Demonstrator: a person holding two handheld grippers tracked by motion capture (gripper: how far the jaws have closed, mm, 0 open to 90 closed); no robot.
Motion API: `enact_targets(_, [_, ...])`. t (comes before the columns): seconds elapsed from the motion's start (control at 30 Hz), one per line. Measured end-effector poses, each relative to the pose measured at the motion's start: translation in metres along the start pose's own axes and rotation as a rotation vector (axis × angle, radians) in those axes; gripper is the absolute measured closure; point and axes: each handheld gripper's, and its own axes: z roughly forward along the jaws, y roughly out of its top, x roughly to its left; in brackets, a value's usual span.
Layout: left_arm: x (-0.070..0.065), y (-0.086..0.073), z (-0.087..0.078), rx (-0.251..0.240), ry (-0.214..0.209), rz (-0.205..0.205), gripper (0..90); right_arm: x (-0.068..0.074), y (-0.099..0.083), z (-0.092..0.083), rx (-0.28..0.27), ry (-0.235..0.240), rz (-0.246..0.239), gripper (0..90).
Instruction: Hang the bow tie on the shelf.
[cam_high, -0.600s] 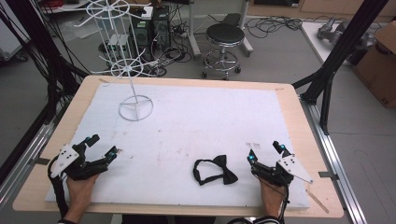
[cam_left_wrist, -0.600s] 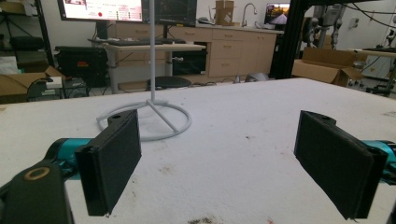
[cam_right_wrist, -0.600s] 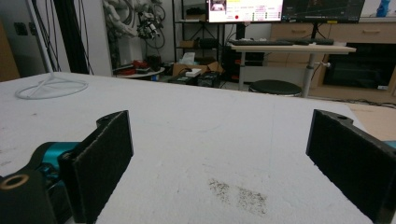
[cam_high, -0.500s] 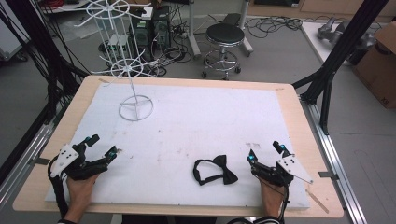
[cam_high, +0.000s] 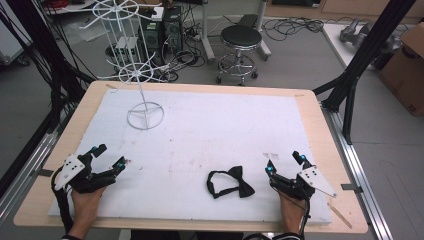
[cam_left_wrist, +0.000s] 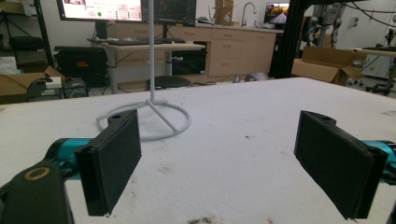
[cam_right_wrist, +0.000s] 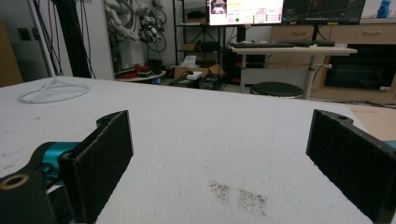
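Note:
A black bow tie (cam_high: 231, 182) with its strap looped lies on the white foam mat (cam_high: 210, 130) near the front edge. A white wire rack (cam_high: 131, 50) stands on a ring base (cam_high: 145, 115) at the mat's back left; that base (cam_left_wrist: 149, 117) also appears ahead of the left jaws. My left gripper (cam_high: 110, 158) rests open at the front left, held by a hand. My right gripper (cam_high: 286, 163) rests open at the front right, just right of the bow tie. Nothing sits between either pair of pads (cam_left_wrist: 111, 164) (cam_right_wrist: 100, 163).
The mat covers a wooden table (cam_high: 320, 125). Behind the table are a black stool (cam_high: 240, 47), cables and computer gear on the floor. A black frame post (cam_high: 365, 55) rises at the right, with a cardboard box (cam_high: 407, 70) beyond it.

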Motion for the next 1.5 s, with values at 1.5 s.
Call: enact_targets(1.5, [0.001, 0.000, 0.000, -0.003, -0.003, -0.008, 15.3, 0.032, 0.047, 0.023, 0.374, 0.319, -0.139, 6.3])
